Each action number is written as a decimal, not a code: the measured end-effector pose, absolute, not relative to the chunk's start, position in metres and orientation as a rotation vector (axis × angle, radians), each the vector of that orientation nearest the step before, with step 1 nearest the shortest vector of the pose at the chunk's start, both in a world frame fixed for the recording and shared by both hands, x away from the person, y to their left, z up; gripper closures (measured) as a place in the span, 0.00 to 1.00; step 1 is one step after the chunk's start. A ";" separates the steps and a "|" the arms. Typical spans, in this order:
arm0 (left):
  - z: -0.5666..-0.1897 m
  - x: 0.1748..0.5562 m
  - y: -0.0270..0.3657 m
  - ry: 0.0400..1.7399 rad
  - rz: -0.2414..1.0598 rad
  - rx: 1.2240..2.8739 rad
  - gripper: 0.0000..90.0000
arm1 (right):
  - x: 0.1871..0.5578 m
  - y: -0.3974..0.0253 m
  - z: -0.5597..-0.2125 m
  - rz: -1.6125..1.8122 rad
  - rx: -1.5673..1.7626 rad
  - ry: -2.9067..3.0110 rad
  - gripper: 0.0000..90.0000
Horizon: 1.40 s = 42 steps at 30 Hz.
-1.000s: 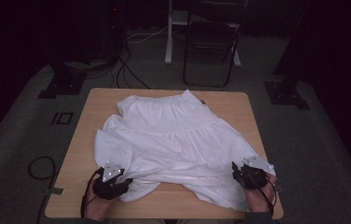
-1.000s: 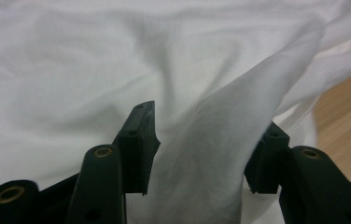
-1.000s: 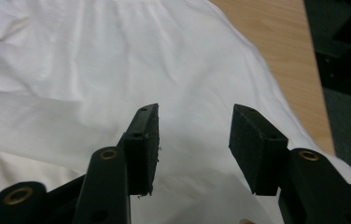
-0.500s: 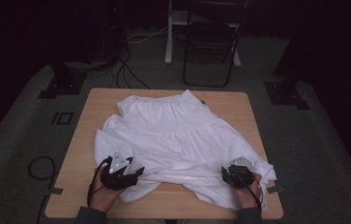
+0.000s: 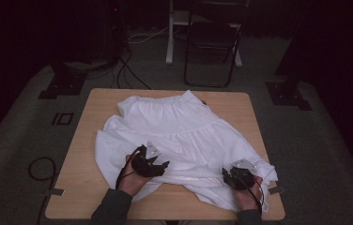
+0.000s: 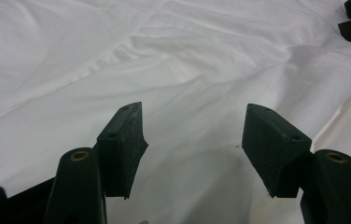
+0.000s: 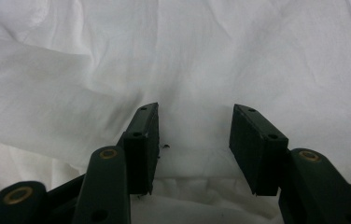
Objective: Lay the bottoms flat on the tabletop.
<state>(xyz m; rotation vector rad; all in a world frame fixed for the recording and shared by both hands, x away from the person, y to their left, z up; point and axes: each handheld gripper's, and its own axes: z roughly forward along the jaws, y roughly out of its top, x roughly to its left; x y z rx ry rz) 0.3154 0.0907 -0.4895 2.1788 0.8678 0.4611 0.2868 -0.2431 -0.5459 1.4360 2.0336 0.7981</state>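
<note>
Hovering spread over the white garment (image 5: 179,136) near the tabletop's (image 5: 85,154) front edge — left gripper (image 5: 161,166), right gripper (image 5: 227,176) — apparently positioned for a hem grasp.

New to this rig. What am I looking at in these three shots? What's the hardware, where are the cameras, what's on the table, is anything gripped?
No robot arm here: a person holds a pair of hand-held tongs in each hand. The high view looks down from above the person's side of the wooden table; the left tongs sit at its left, the right tongs at its right. The other two shots come from a camera riding on each pair, looking along its two black jaws.

A white garment, gathered at the far end like a skirt, lies spread on the table, with its near right edge hanging a little over the table's edge. Both pairs sit low over its near part.

Nothing is gripped: in each gripper view the jaws stand apart with the cloth lying loose behind the gap.
</note>
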 end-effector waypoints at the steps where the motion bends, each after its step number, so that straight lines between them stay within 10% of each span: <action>1: -0.491 0.317 0.085 0.864 0.457 2.186 0.43 | 0.287 -0.243 -0.546 0.797 1.434 2.033 0.58; 14: -0.527 0.330 0.062 0.946 0.491 2.327 0.49 | 0.286 -0.244 -0.547 0.811 1.436 2.030 0.58; 23: -0.531 0.323 0.081 0.967 0.545 2.328 0.83 | 0.286 -0.245 -0.547 0.822 1.438 2.030 0.58; 42: -0.531 0.272 0.215 1.279 0.756 2.284 0.91 | 0.288 -0.249 -0.547 0.843 1.457 2.044 0.58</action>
